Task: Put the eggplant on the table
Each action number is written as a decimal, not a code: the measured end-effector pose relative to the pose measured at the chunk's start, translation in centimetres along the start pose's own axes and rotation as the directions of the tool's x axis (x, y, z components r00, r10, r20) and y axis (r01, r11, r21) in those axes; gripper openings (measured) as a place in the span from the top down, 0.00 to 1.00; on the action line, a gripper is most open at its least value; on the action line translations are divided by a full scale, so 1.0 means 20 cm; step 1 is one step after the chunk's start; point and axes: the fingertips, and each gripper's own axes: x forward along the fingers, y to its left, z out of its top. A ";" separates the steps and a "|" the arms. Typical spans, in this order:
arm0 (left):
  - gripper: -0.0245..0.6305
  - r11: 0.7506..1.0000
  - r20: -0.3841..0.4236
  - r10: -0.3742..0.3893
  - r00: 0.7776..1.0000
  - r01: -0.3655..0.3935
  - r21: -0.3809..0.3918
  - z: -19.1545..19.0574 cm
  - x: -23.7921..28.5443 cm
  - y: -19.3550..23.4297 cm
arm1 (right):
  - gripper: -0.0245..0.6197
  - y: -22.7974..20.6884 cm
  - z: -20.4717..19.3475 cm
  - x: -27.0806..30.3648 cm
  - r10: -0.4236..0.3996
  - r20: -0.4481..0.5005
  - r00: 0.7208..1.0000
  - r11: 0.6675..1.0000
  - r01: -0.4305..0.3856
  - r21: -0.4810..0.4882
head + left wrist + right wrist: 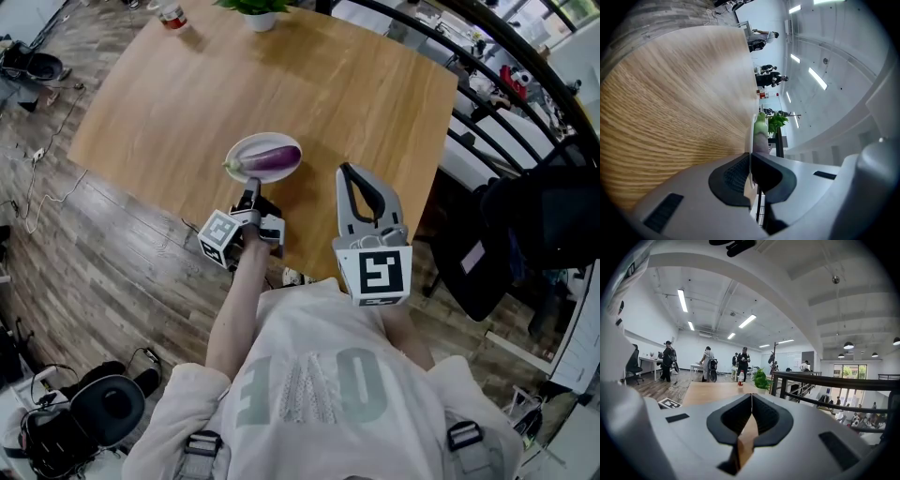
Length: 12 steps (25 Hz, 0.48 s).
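Placement looks to be the step in hand. The left claw [249,197] is pinched almost fully together on the near rim of a white plate [246,147]. The eggplant [273,159] lies across that plate, over the worktop [309,75]. Whether the plate rests there I cannot tell. The next move likely calls for settling the plate flat, then easing off the rim. Right of the plate, the right claw [345,172] is closed on nothing. The eggplant is glossy purple with a pale green stem end.

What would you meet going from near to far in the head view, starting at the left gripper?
Left gripper → plate carrying the eggplant → potted plant at the table's far edge.
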 end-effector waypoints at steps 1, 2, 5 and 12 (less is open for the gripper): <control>0.93 1.000 0.002 0.005 1.000 -0.005 -0.002 0.01 0.01 0.01 | 0.93 0.00 0.00 0.00 -0.001 -0.002 1.000 1.000 0.001 -0.001; 0.93 1.000 0.002 0.009 1.000 -0.009 -0.003 0.01 0.01 0.02 | 0.93 0.00 0.00 0.00 -0.003 -0.004 1.000 1.000 0.003 -0.001; 0.93 1.000 -0.001 0.021 1.000 -0.021 -0.004 0.02 0.03 0.03 | 0.93 -0.01 -0.01 0.00 -0.012 -0.008 1.000 1.000 0.012 -0.004; 0.93 0.999 -0.013 0.046 0.999 -0.046 -0.003 0.03 0.07 0.08 | 0.93 -0.03 -0.02 0.02 -0.029 -0.022 0.999 1.000 0.028 -0.002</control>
